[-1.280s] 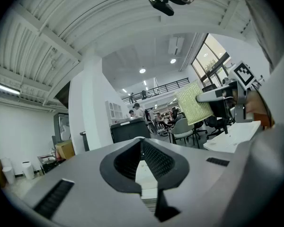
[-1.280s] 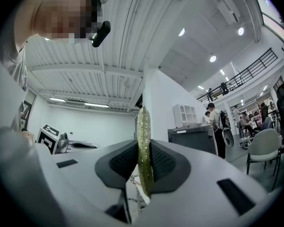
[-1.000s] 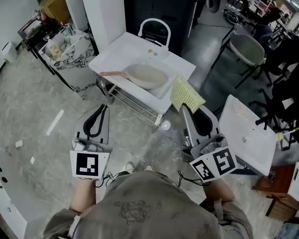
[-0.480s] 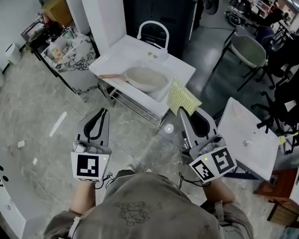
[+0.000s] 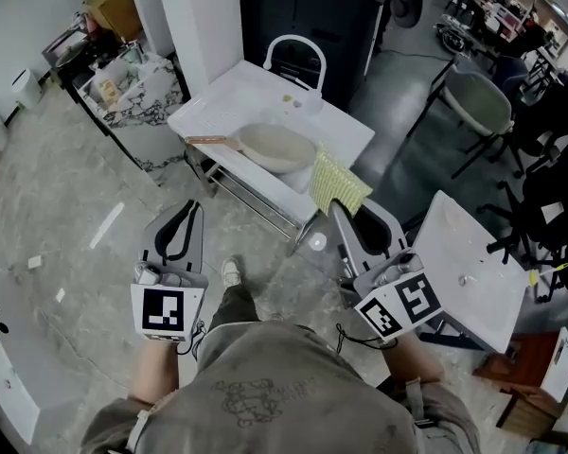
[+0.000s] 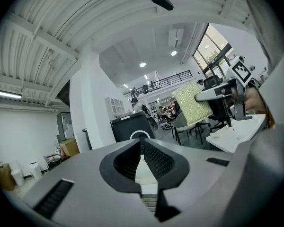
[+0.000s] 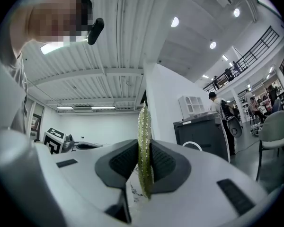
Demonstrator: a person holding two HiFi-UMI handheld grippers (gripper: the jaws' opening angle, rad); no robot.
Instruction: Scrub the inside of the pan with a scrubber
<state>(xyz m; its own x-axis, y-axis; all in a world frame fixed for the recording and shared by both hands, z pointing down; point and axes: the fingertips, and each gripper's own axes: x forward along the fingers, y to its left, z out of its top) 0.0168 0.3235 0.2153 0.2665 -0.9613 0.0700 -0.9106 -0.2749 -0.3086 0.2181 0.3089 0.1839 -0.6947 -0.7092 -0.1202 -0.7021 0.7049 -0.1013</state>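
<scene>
Standing short of the sink, the person holds the scrubber clamped and the pan waits in the basin.

A pale round pan [image 5: 277,147] lies in the basin of a white sink [image 5: 215,110] on a metal frame, its wooden handle [image 5: 208,141] pointing left across the draining side; an arched white tap [image 5: 293,50] rises at the far edge. The right gripper [image 5: 338,208] has its jaws pressed on a yellow-green scrubber [image 5: 337,183], which stands up edge-on between the pads and shows at the near right corner of the sink, apart from the pan. The left gripper [image 5: 193,206] is on the near left, jaws closed together with nothing between them, touching nothing.
</scene>
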